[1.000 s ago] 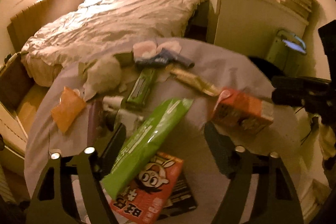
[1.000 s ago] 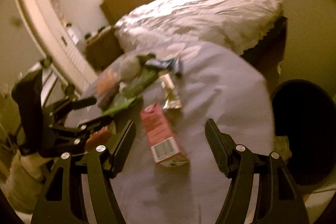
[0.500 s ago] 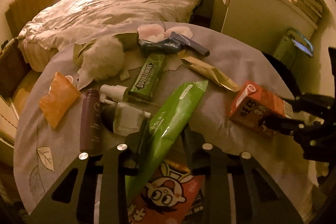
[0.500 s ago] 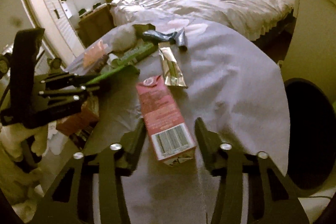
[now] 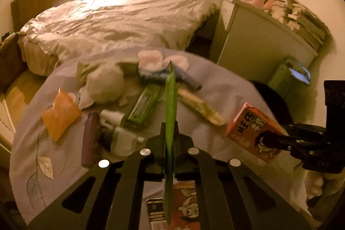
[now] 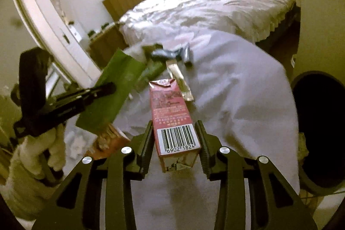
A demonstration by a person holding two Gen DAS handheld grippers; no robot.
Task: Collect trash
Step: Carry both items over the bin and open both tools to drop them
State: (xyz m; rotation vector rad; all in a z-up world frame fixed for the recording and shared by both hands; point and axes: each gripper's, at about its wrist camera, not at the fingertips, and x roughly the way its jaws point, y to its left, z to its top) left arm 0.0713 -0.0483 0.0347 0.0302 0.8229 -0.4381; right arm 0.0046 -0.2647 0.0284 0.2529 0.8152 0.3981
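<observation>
A long green snack packet (image 5: pixel 171 100) stands edge-on between the fingers of my left gripper (image 5: pixel 170 133), which is shut on it and holds it just above the table. From the right wrist view the same packet (image 6: pixel 112 96) hangs tilted in the left gripper (image 6: pixel 107 86). A red drink carton (image 6: pixel 170 105) with a barcode lies lengthwise between the pads of my right gripper (image 6: pixel 174 128). Its jaws are closing and both pads press the carton's sides. In the left wrist view the carton (image 5: pixel 250 124) sits tilted in the right gripper (image 5: pixel 269 137).
On the cloth-covered table (image 6: pixel 237 89) lie an orange packet (image 5: pixel 60 115), a green gum pack (image 5: pixel 142 107), a gold wrapper (image 5: pixel 200 107), a purple tube (image 5: pixel 89 139) and a red cartoon packet (image 5: pixel 185 204). A black bin (image 6: pixel 319 130) stands right of the table. A bed lies behind.
My left gripper shut on the green packet and raised it, turning it edge-on. My right gripper narrowed from wide open until its pads met the red carton.
</observation>
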